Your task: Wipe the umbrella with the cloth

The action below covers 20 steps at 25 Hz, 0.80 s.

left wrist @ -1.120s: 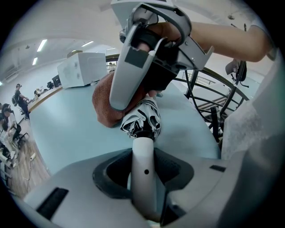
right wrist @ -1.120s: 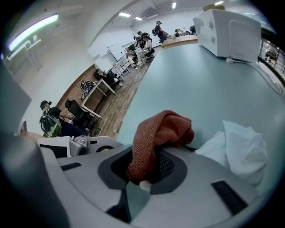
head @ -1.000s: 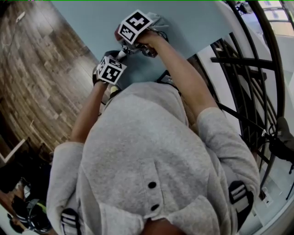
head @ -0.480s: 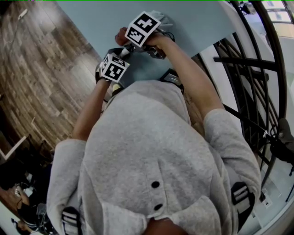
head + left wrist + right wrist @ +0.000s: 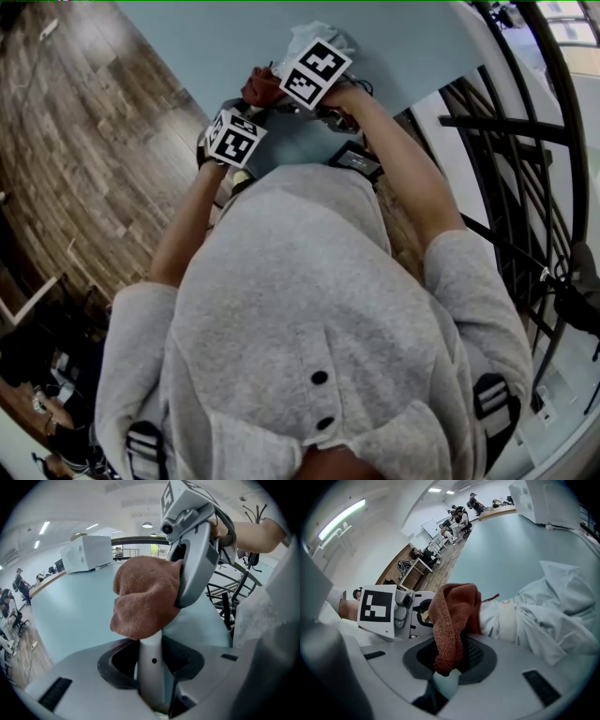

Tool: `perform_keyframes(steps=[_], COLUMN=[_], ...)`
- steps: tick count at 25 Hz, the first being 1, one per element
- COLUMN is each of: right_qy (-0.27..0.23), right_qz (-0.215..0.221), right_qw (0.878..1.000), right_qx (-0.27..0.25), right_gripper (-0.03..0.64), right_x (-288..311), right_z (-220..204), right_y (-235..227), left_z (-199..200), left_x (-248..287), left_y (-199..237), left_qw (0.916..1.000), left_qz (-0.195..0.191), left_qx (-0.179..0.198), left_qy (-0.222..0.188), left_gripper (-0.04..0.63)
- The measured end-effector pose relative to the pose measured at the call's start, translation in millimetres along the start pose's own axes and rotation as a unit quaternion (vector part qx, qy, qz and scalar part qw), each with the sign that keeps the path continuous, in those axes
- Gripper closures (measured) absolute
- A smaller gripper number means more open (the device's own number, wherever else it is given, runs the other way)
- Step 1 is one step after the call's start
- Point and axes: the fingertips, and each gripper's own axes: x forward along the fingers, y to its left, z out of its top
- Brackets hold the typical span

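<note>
**Status**
- The left gripper is clamped on the smooth, pale handle shaft of the whitish folded fabric umbrella.
- The right gripper is clenched on 1 hanging fold of the rust-brown terry cloth.
- The cloth is bunched over the handle end of the umbrella, just beyond the left jaws.
- The folded canopy extends away from both grippers over the pale blue-green flat table. Whether the canopy rests on the table cannot be told.

**Hazards (judged, not observed)**
1. Cloth pull-out. Only a narrow fold sits between the right jaws. Drag from the crumpled canopy fabric could strip the cloth from the grip.
2. Shaft rotation or slip. The shaft is smooth and is held at 1 point only. Side load from a wiping stroke could twist the umbrella or slide it through the left jaws.
3. Snagging. The closure strap and the loose pleats stand in the wiping path. The terry pile could catch on them and bunch the canopy rather than clean it.
4. Gripper contact. The 2 grippers work just beside each other, so a short return stroke could knock them together.

**Inventory**
- Umbrella: 1
- Cloth: 1
- Grippers: 2
- Table: 1
</note>
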Motion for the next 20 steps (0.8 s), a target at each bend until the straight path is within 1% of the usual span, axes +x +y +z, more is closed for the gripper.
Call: perform_keyframes(steps=[4, 12, 16, 20], right_qy=[0.003, 0.012, 0.022, 0.018], right_qz=[0.002, -0.011, -0.037, -0.076], right_qw=[1.000, 1.000, 0.999, 0.996], right_qx=[0.012, 0.018, 0.017, 0.034], right_gripper=[0.546, 0.546, 0.546, 0.546], right_x=[-0.5, -5.1, -10.0, -20.8], right_z=[-11.6, -23.9, -32.3, -39.8], right_y=[-7.5, -22.5, -38.3, -63.1], left_z=[-0.2, -0.8, -0.6, -0.3], left_x=[0.2, 0.1, 1.7, 0.4], left_y=[0.6, 0.7, 0.4, 1.0], left_qw=[1.0000, 1.0000, 1.0000, 1.0000], left_qz=[0.000, -0.002, -0.004, -0.005], left_qx=[0.000, 0.001, 0.001, 0.003], left_qy=[0.001, 0.004, 0.004, 0.007], left_gripper=[0.439, 0.439, 0.439, 0.439])
